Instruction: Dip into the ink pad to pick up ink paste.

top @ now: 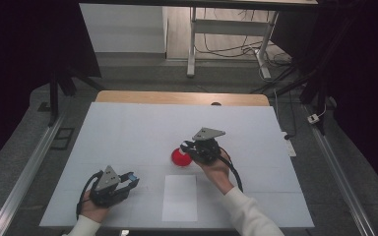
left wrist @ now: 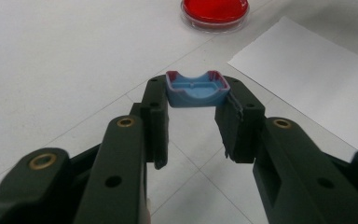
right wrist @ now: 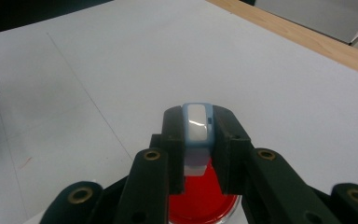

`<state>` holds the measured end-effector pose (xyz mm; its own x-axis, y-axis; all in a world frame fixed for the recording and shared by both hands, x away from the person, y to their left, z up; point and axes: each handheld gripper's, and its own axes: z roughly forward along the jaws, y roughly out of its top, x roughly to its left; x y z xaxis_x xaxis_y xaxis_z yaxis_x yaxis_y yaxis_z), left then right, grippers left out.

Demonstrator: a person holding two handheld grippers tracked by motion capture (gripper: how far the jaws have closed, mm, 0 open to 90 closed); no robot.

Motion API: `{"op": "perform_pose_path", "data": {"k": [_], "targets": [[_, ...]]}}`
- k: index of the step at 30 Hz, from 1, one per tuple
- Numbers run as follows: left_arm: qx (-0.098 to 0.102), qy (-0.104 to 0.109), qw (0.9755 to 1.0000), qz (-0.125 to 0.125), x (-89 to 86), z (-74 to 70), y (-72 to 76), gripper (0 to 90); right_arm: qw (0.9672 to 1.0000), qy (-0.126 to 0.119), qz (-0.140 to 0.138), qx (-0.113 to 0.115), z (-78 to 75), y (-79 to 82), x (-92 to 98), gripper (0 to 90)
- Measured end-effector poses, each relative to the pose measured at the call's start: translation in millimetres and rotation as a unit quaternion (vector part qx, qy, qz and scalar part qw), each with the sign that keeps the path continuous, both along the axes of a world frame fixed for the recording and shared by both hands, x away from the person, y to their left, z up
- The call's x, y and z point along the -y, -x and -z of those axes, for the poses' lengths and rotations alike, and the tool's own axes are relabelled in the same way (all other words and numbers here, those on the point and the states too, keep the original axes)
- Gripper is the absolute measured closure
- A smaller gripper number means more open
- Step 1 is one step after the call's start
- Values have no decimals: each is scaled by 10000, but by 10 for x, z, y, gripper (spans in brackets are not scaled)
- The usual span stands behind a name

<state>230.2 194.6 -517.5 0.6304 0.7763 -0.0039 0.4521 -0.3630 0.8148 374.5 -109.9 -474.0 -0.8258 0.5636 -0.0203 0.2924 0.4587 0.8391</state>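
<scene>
You are working over the white table (top: 128, 132): your right gripper (right wrist: 197, 140) is hovering above the red dish (top: 179, 157) near the table's middle, jaws clamping a small light-blue and white piece (right wrist: 196, 135) held edge-up. Your left gripper (left wrist: 196, 100) is resting low at the near left, jaws pinching a blue, tray-shaped piece (left wrist: 196, 88) at their tips, with the white paper sheet (top: 179, 196) lying just beside it.

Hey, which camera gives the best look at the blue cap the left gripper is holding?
The left gripper view: the blue cap sits close up, hollow side showing. The high view shows it as a tiny blue speck.
</scene>
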Motion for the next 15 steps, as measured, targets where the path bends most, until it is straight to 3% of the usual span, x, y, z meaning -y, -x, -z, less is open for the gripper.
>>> {"op": "perform_pose_path", "data": {"k": [15], "targets": [[-4, -2, 10000, 0, 0, 3, -1, 647, 9997, 218, -35, -75, 94, -30, -44, 753]]}}
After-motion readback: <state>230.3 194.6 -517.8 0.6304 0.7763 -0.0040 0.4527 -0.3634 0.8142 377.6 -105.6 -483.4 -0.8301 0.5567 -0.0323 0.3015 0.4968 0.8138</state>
